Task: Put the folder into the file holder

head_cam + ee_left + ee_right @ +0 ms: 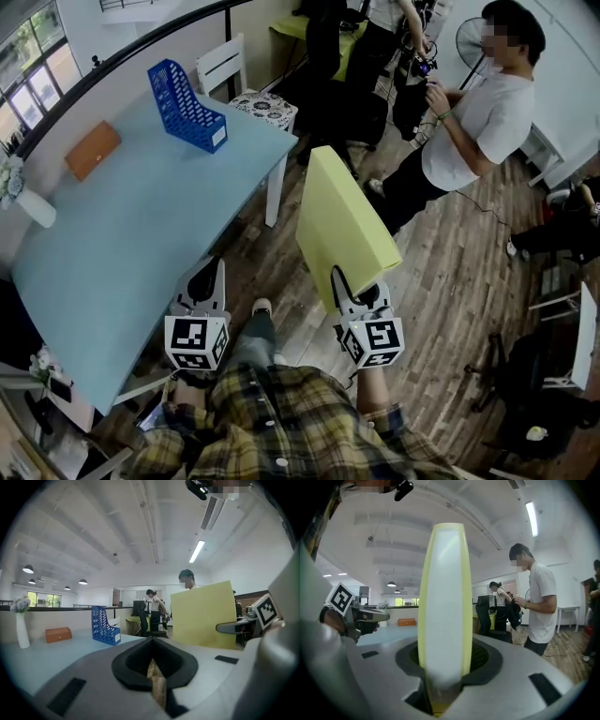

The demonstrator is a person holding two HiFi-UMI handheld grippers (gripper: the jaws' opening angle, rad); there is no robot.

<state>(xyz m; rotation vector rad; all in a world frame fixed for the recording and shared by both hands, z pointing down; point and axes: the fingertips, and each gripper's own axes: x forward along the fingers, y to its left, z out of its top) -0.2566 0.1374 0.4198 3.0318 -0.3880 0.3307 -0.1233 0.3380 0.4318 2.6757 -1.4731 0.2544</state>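
**Head view.**
- I see a pale blue table [122, 234] on the left, over a wood-plank floor [450, 281].
- A blue file holder [187, 105] stands empty at the table's far end, near the corner.
- An orange-brown box [92, 149] sits left of the file holder, well apart from it. A white vase [33, 206] stands at the table's left edge.
- A white chair [225, 66] stands just past the far end of the table. A person in a white T-shirt [478, 122] stands on the floor to the right.
- The left gripper [208, 277] sits at the table's near edge and points forward, roughly level.
- The right gripper [356, 286] is beside it over the floor and clamps the bottom edge of a yellow folder [342, 220]. The folder stands upright off the table, well apart from the file holder.

**Left gripper view.**
- The left gripper [154, 667] has its jaws together, with nothing between them.
- Ahead I see the table [47, 653] with the vase [22, 630], the box [58, 634] and the file holder [104, 626].
- To the right, the folder [204, 613] shows broadside with the right gripper [234, 626] under it.
- Pipes and a strip light [197, 551] cross the white ceiling.

**Right gripper view.**
- The right gripper [440, 686] has its jaws closed on the folder [443, 606]. The folder shows edge-on and rises straight up from them.
- The left gripper [370, 615] shows at the left, level. The table [389, 633] and the box [407, 622] lie beyond it.
- The person [541, 606] stands to the right.
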